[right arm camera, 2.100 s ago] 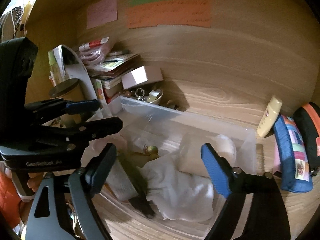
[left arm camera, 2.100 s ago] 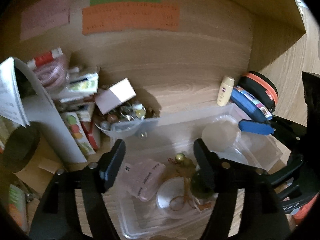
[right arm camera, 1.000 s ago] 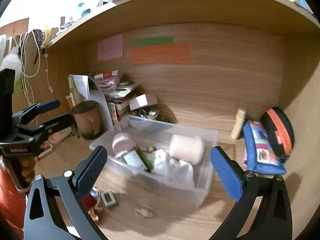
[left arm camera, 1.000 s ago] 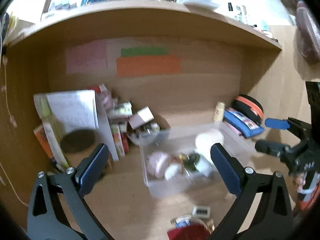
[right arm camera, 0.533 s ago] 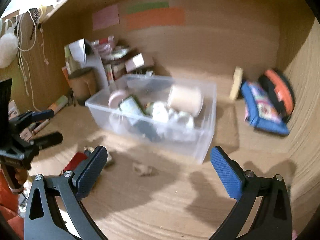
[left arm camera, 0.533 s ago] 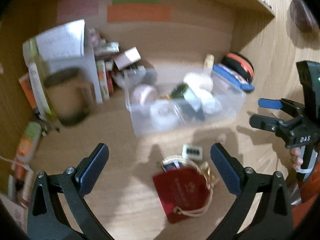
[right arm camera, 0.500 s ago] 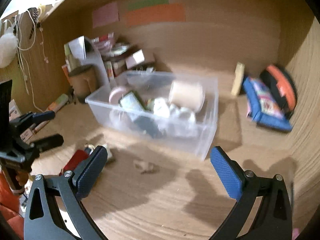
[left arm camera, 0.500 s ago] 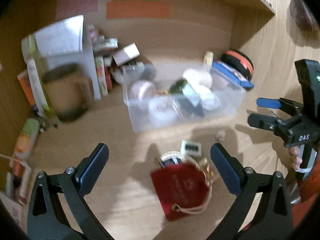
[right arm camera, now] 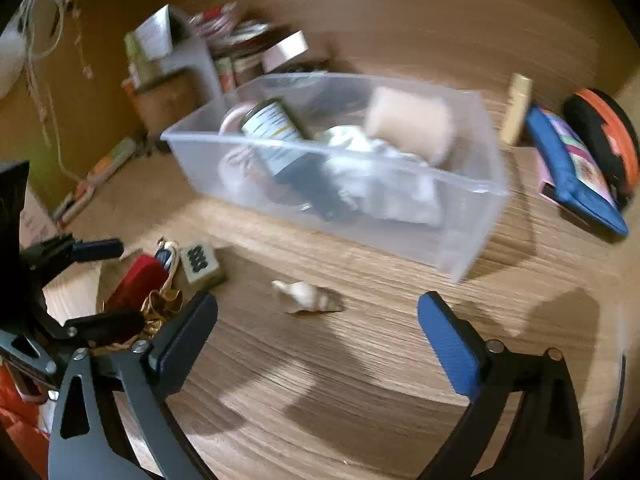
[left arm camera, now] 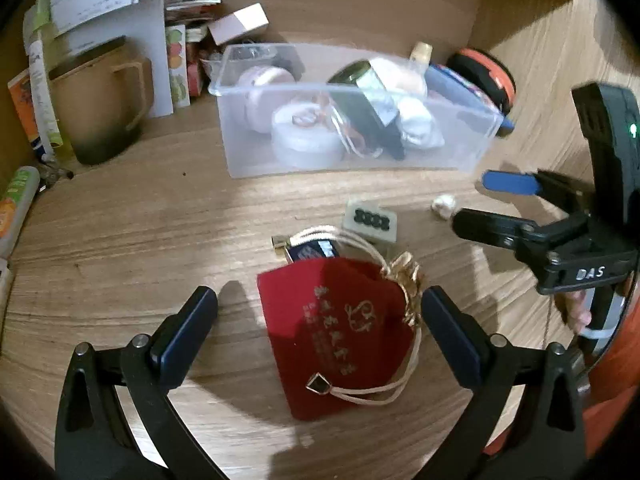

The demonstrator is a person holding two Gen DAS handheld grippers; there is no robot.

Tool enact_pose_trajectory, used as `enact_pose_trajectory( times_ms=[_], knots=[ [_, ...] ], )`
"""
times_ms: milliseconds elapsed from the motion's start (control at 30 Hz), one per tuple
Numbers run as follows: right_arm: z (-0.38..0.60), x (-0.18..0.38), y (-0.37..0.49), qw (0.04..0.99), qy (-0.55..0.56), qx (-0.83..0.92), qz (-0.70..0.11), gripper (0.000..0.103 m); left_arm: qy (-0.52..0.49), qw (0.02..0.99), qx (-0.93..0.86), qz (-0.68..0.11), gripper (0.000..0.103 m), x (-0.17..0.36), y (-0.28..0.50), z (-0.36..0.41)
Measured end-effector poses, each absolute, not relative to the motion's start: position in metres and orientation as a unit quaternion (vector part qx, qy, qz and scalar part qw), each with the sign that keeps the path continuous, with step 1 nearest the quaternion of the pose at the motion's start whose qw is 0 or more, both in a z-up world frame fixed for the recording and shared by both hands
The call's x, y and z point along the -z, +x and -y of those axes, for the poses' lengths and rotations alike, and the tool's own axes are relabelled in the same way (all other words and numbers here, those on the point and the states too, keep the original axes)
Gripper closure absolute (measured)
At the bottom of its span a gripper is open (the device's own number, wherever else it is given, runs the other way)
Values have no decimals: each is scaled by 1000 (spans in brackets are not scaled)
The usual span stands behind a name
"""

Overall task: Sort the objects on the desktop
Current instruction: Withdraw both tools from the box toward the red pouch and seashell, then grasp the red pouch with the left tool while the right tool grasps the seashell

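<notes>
A red drawstring pouch (left arm camera: 340,328) with gold print lies flat on the wooden desk. My left gripper (left arm camera: 316,308) hangs open over it, one finger on each side, not touching. Beyond the pouch lies a pale tile with black dots (left arm camera: 370,220). A small white lump (right arm camera: 304,294) lies on the desk in the gap of my right gripper (right arm camera: 318,308). Its jaws are closing but stand wide and clear of the lump. Behind stands a clear plastic box (left arm camera: 240,152) with a dark bottle, round pots and white cloth inside.
A brown mug (left arm camera: 100,108) and stacked books (left arm camera: 180,60) crowd the back left. A blue pencil case (right arm camera: 568,172), a black and orange case (right arm camera: 604,132) and a cream tube (right arm camera: 518,104) sit right of the box. A person's hand holds the right gripper (left arm camera: 474,200).
Both grippers have sunk and tipped down toward the front of the desk. The pouch now sits between the left fingers and the white lump between the right ones.
</notes>
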State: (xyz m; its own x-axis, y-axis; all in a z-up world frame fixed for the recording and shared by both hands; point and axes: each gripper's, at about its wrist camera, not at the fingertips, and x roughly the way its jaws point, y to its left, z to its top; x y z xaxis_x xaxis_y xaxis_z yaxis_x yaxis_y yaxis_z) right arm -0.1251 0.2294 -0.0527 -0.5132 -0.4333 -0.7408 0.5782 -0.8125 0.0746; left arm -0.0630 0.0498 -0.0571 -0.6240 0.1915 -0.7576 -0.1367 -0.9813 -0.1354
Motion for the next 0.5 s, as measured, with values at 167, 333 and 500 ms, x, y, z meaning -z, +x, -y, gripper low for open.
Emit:
enact_pose_trajectory(
  times_ms=[167,333,500],
  knots=[
    [-213,64,-125,303,410,850,-131,32,-425,86,-901,26,0,58,-63,-54],
    [-212,67,-127,315,418,842,-133,42,-422,79,-903,29,0,58,-64,-54],
    [-215,66,-127,323,418,840,-124,47,-422,81,-903,23,7,59,-62,-56]
  ],
)
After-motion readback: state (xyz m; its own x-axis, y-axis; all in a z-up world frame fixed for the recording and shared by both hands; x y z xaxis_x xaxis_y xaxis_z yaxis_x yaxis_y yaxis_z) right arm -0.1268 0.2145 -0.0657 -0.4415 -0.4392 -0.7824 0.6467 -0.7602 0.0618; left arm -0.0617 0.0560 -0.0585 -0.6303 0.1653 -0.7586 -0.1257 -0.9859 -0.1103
